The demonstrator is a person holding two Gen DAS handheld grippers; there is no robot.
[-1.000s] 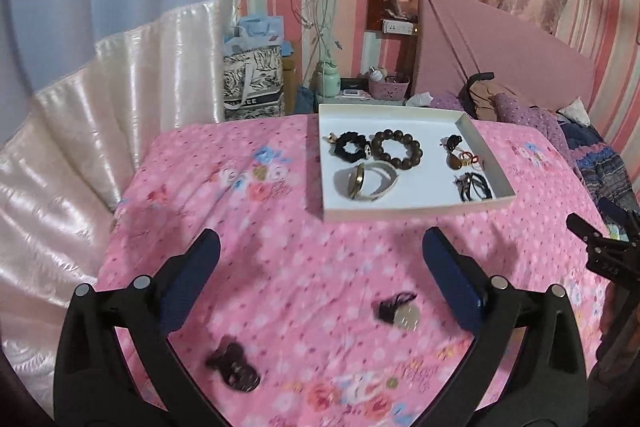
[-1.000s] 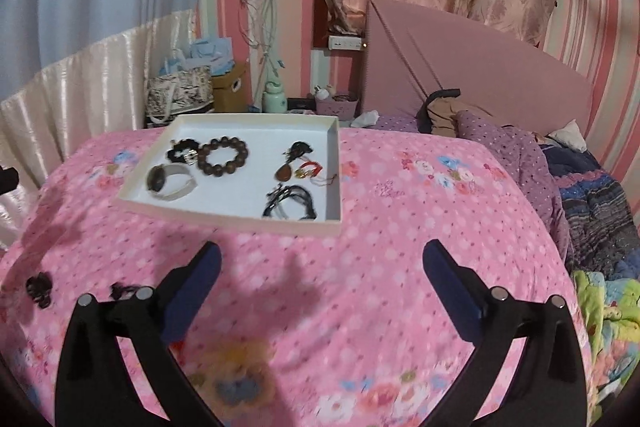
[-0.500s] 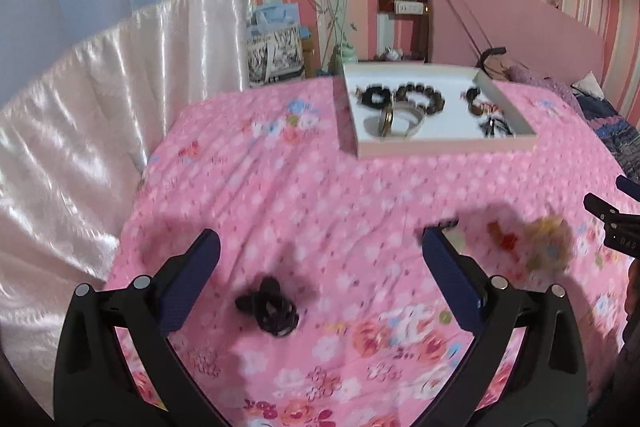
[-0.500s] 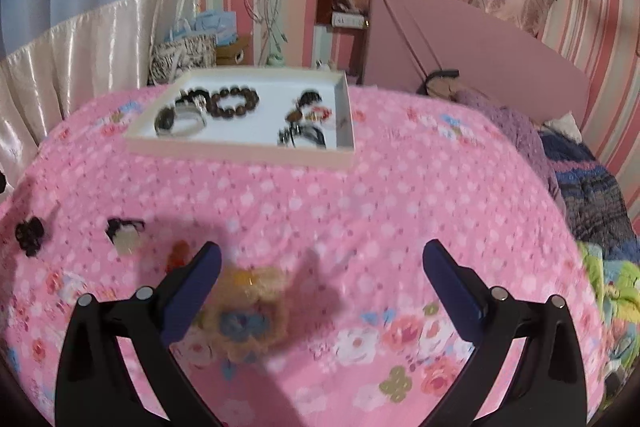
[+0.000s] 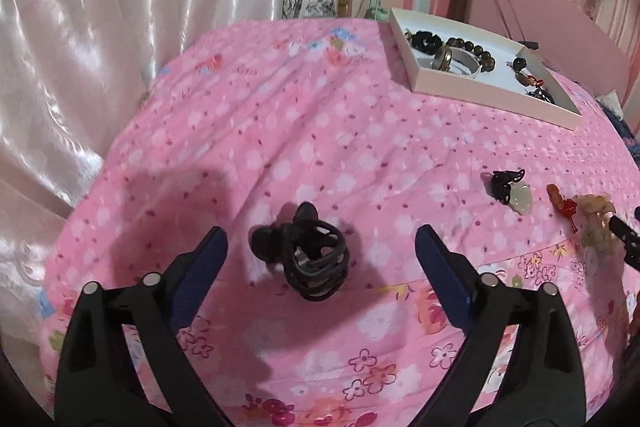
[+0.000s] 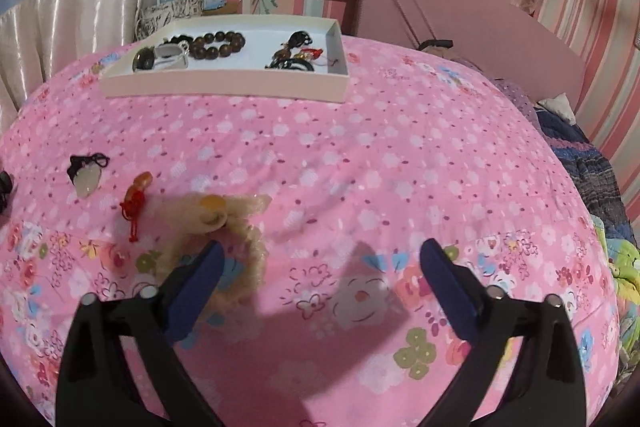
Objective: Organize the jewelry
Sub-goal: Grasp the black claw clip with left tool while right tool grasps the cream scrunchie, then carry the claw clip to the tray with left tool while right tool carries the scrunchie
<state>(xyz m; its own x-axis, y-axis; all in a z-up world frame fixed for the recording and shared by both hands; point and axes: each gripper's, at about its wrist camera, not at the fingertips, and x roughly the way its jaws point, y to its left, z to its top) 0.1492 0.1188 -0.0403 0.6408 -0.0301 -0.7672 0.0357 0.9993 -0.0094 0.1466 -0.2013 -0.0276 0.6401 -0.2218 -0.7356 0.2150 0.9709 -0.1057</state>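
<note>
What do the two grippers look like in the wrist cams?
Identical builds. The left gripper and right gripper each have two matte black angular plastic arms with silver round bolts, ending in fingers faced with dark blue pads. No cables, markings or sleeves visible.

Nothing here can be read. The patterned bag [image 5: 310,1] by the wall carries a print too blurred to make out, and the tray [image 6: 224,85] and bedspread [image 6: 360,163] bear no lettering.

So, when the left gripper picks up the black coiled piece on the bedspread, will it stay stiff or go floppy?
The black coiled piece looks like looped cord, so it will probably sag and partly uncoil. It seems light, lying on the soft bedspread. The open left gripper straddles it; a thin loop might slip free.
</note>
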